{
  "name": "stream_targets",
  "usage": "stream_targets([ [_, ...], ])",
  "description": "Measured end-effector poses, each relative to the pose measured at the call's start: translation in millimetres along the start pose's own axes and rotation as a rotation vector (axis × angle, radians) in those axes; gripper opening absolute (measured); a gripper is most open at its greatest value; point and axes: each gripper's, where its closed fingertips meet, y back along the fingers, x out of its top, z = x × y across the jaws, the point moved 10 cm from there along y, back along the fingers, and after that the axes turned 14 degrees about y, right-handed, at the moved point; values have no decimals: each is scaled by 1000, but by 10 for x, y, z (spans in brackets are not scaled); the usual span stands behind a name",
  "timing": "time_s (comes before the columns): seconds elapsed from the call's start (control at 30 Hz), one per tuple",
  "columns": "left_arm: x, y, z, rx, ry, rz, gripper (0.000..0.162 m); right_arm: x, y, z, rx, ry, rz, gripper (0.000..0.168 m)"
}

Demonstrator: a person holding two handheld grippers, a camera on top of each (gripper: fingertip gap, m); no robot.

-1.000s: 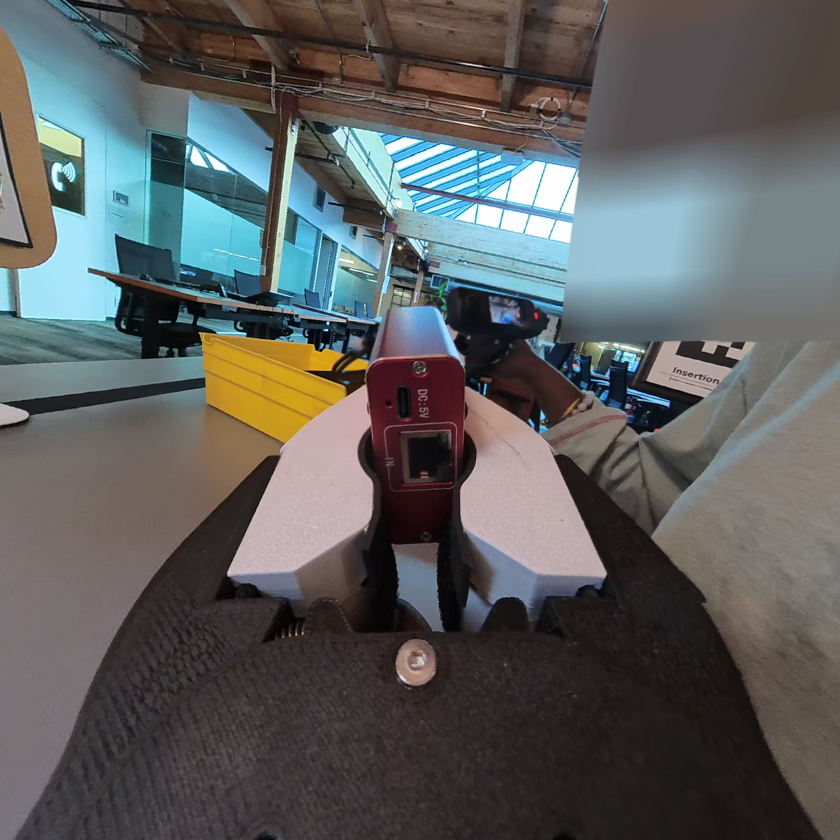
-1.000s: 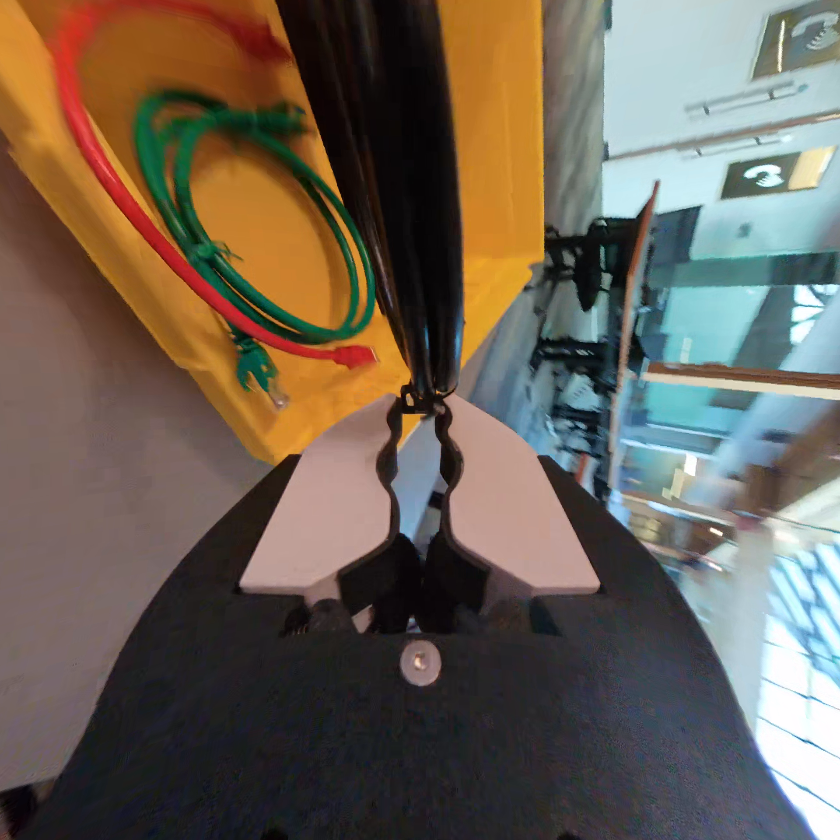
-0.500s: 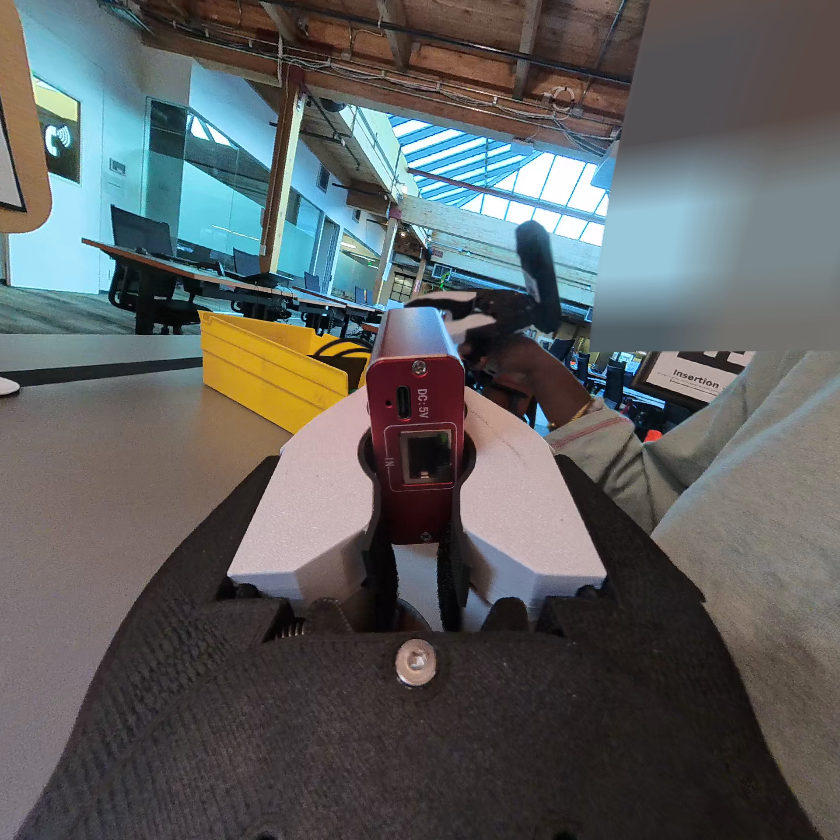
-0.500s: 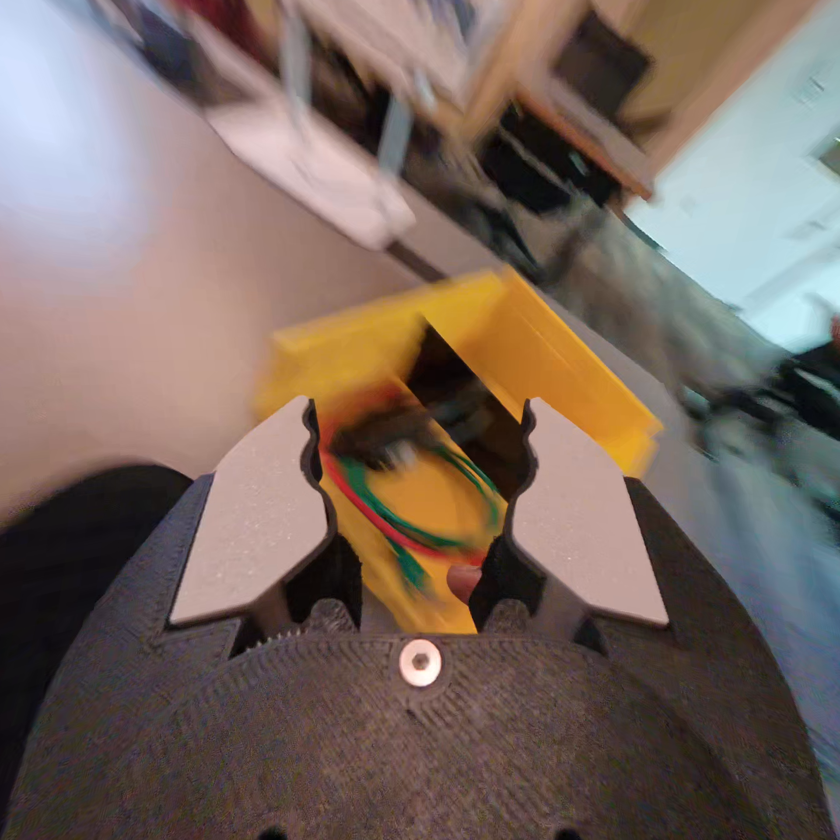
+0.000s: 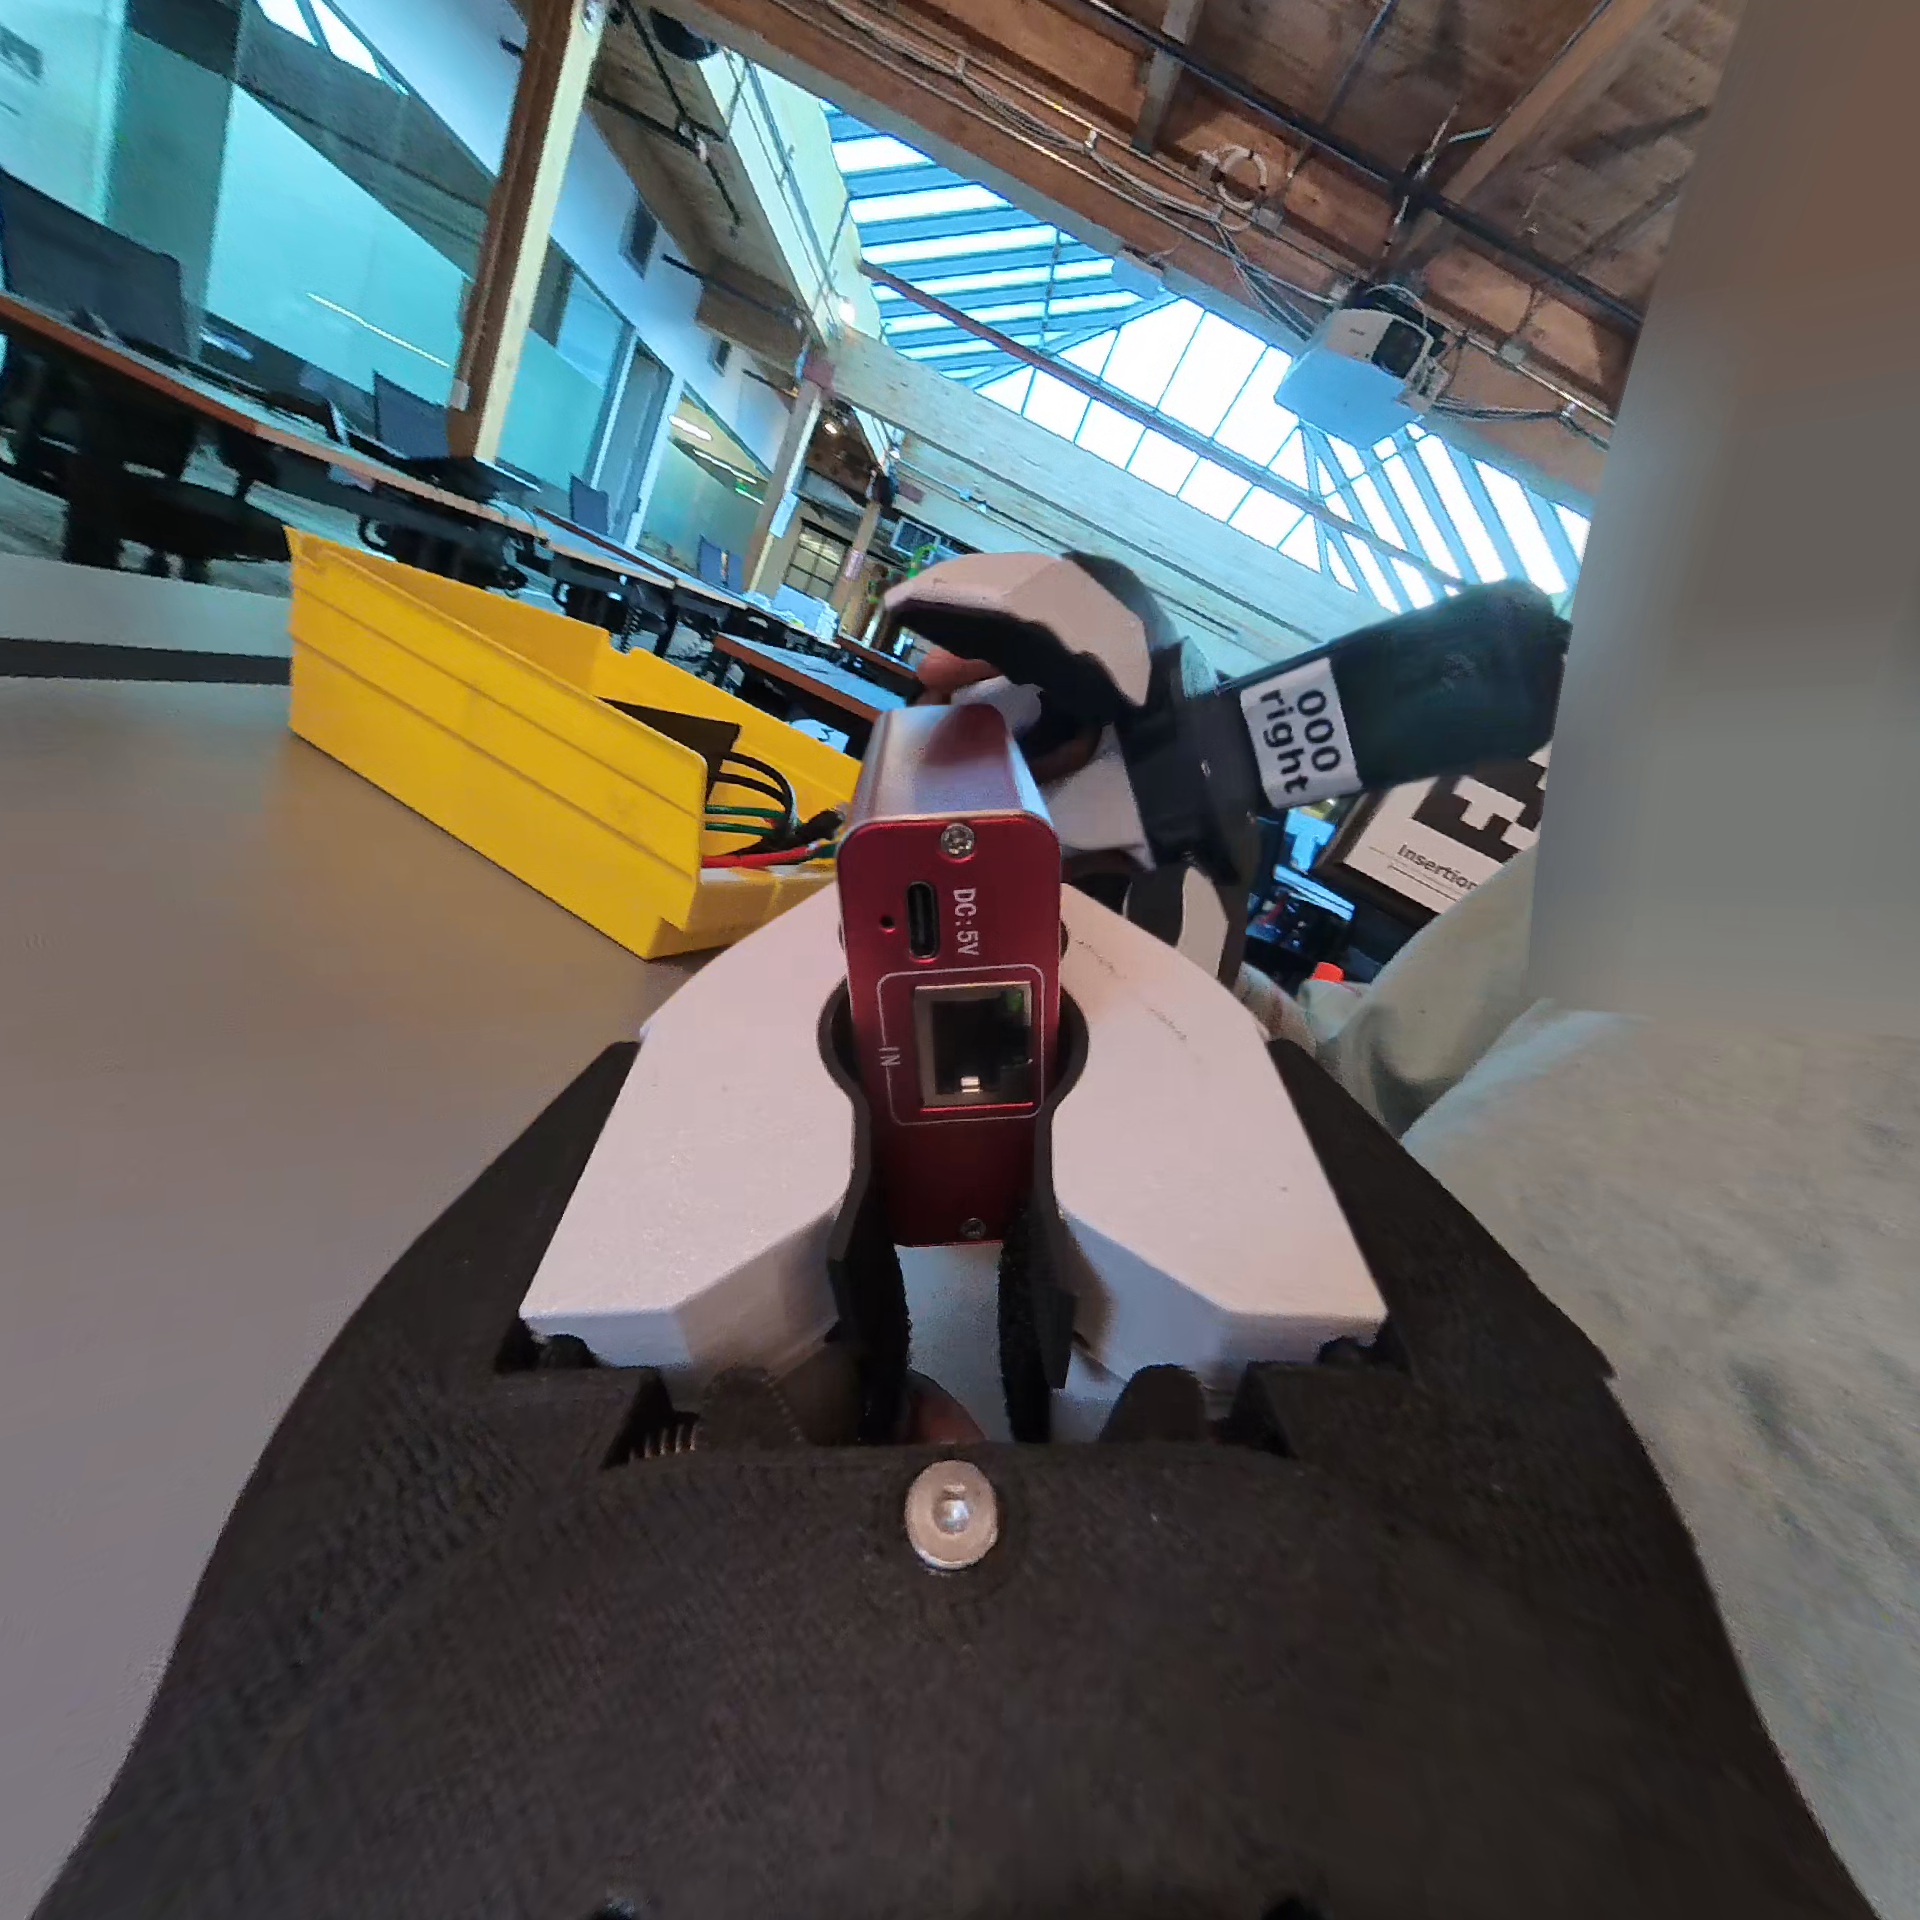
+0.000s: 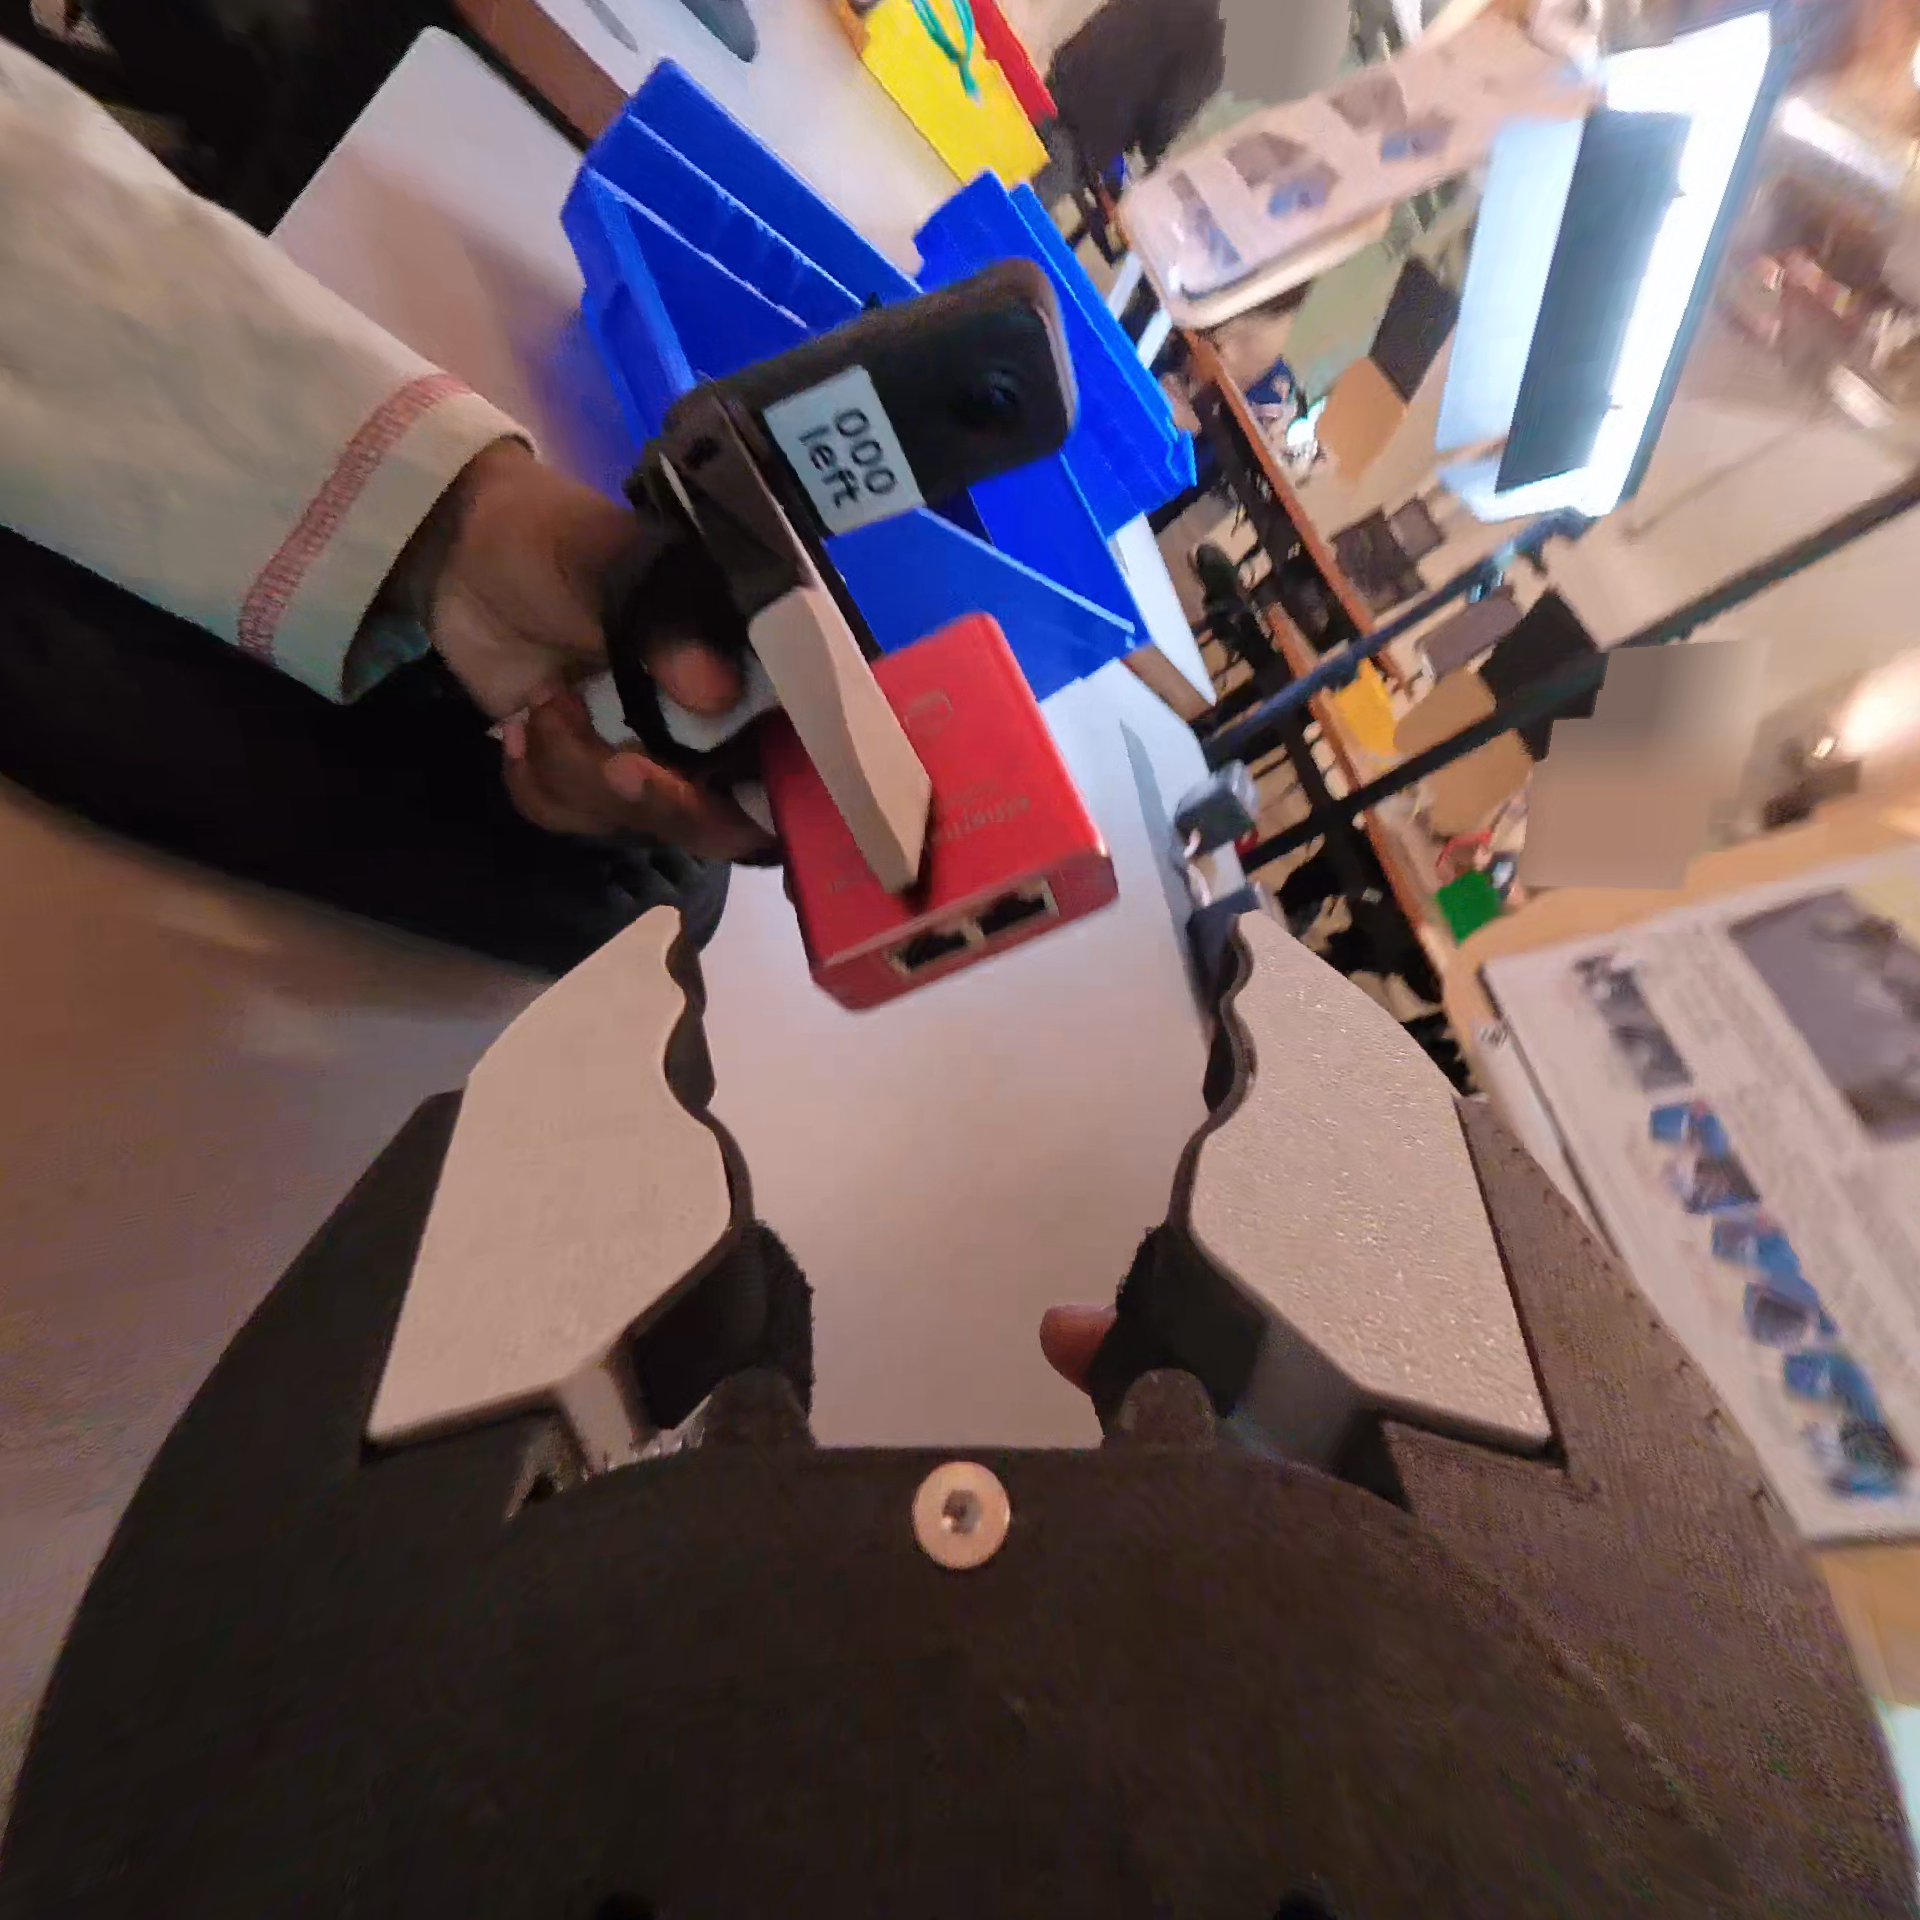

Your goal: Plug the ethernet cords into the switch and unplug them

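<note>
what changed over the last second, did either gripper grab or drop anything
The right gripper let go of the bundled black cable it pinched over the yellow plastic bin, opened wide and swung round to face the red metal switch. It holds nothing now. The left gripper stayed shut on the switch, only tilting upward a little.

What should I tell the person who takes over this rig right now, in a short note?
Left tool: shut on the red switch, held up off the grey table.
Right tool: open and empty, facing the switch's two-port end.
Cords: the ethernet cords, black, green and red, lie in the yellow bin on the table.
Done: switch is in hand. No cord sits in any port that shows.
Left: fetch a cord from the bin, plug it in, likely at the two-port end, repeat for the others, then unplug them all.
</note>
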Motion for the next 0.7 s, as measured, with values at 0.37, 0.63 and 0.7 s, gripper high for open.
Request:
stream_targets([
  [0.37, -56, -55, 10, -127, 97, -124, 29, 122, -100, -150, -23, 243, -28, 68],
  [0.63, -21, -36, 29, -81, 49, 3, 76, 68, 231, 76, -154, 128, -88, 68],
  [0.7, -8, -25, 35, -24, -10, 35, 77, -103, 471, 298, -232, 96, -226, 68],
])
